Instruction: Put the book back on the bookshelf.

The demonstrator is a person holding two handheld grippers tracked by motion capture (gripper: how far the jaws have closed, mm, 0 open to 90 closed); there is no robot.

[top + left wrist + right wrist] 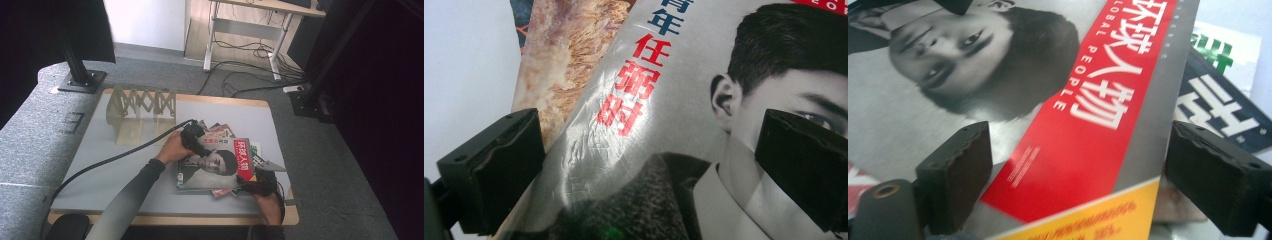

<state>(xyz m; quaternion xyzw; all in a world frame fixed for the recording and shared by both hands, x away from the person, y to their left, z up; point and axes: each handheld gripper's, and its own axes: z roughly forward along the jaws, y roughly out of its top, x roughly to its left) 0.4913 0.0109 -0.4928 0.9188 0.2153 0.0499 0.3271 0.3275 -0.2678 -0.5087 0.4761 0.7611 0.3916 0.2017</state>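
The table (100,170) is bare grey across its whole left half and along the near edge, so a hand could pass there freely. At the far left corner a folding rack (141,107) stands upright and blocks that corner; a strip of bare surface runs to its right along the far edge. The magazines (215,167) lie in a loose, fanned pile right of centre, their corners jutting out on the far and right sides. A narrow bare band lies between the pile and the right edge. The left gripper (197,142), its cable and the forearm cross the middle; the right gripper (260,185) sits at the pile's near right corner.
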